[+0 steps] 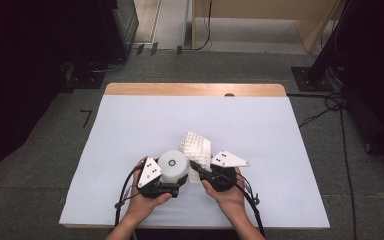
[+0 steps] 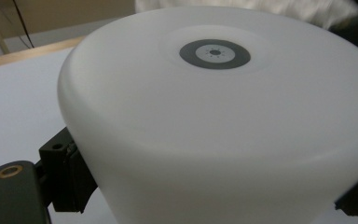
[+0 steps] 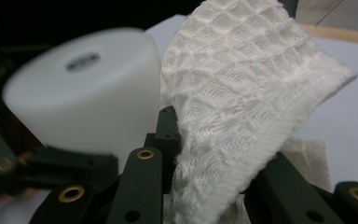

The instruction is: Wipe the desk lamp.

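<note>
While the left gripper (image 1: 172, 186) clamps its fingers around the white round container (image 1: 173, 165) standing on the table (image 1: 130, 125), the right gripper (image 1: 196, 168) apparently pinches the waffle-textured white cloth (image 1: 197, 145) just beside it.

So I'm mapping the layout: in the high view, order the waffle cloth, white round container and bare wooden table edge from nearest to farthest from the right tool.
1. Waffle cloth, pinched in the right tool.
2. White round container, just left, in the left tool.
3. Wooden table edge, far side.
</note>
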Demonstrator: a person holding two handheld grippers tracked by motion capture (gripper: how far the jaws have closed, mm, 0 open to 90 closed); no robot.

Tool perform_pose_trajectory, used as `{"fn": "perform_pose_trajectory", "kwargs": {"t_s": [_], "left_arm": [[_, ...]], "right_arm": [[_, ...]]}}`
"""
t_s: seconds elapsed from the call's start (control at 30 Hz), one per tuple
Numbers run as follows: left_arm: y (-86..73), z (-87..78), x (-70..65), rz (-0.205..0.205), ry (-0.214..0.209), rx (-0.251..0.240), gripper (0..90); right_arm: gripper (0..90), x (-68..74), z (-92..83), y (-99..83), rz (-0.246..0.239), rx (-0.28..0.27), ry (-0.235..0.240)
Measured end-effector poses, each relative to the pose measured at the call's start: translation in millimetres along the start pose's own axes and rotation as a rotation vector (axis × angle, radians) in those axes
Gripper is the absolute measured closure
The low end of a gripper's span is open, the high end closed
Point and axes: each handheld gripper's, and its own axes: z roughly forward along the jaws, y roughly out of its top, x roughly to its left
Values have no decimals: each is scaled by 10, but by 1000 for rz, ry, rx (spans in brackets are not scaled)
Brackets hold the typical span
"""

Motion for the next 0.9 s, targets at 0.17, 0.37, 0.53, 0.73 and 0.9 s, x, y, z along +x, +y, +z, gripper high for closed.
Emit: {"fn": "perform_pose_trajectory", "kwargs": {"t_s": [0.17, 0.37, 0.53, 0.73, 0.9], "left_arm": [[38, -82, 94, -42, 21, -44, 87], [9, -32, 58, -13, 16, -16, 87], [-40, 60, -53, 36, 11, 25, 87], [-27, 46, -50, 35, 19, 17, 87], [27, -34, -8, 21, 7, -24, 87]], "right_arm": [[737, -24, 201, -164, 9, 101, 0], [737, -14, 199, -150, 16, 108, -9], [737, 10, 15, 8, 10, 16, -13], [736, 9, -48, 42, 2, -20, -9], [737, -11, 119, -120, 4, 45, -23]]}}
